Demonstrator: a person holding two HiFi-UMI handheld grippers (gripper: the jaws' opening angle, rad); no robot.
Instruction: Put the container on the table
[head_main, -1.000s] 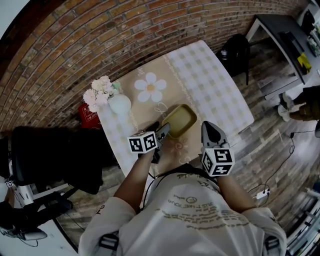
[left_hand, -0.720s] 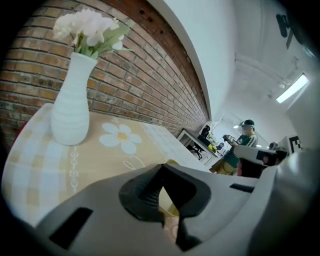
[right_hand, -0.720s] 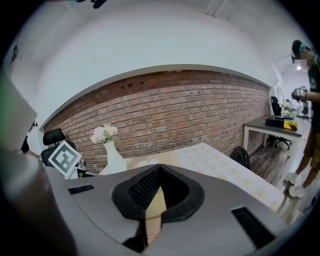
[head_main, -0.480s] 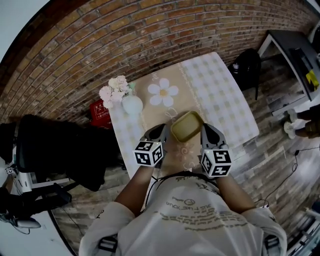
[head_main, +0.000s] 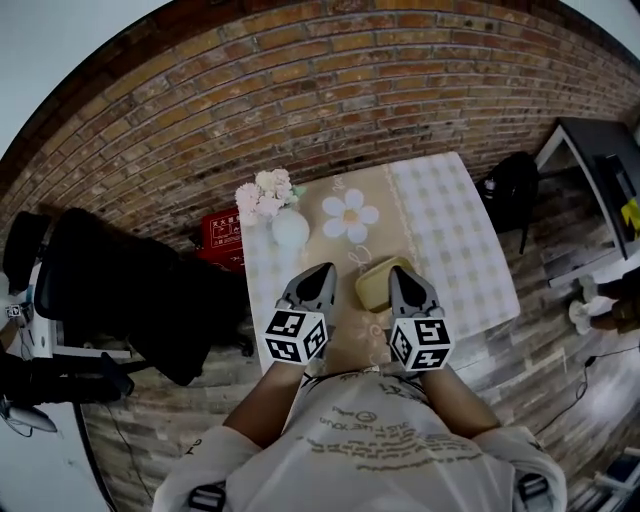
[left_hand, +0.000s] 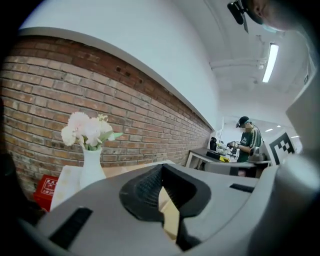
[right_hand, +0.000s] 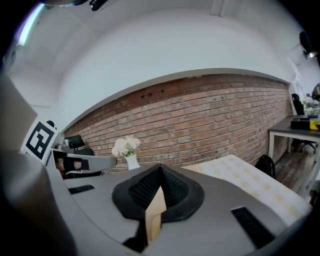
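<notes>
Only the head view shows the container (head_main: 376, 286). It lies on the table (head_main: 455, 250), on the beige strip of the cloth, between the two gripper tips and partly covered by the right gripper (head_main: 398, 272). The left gripper view alone catches a person (left_hand: 248, 141) at a far desk, while the right gripper view takes in the checked end of the cloth. Counted: two grippers, one container, one vase (head_main: 290, 230) of flowers. Both grippers have their jaws pressed together on nothing, and the left gripper (head_main: 318, 270) is clear of the container. A second ago the left gripper reached low to the container's near rim; now it is raised, level with the right one, and the container remains flat on the cloth
</notes>
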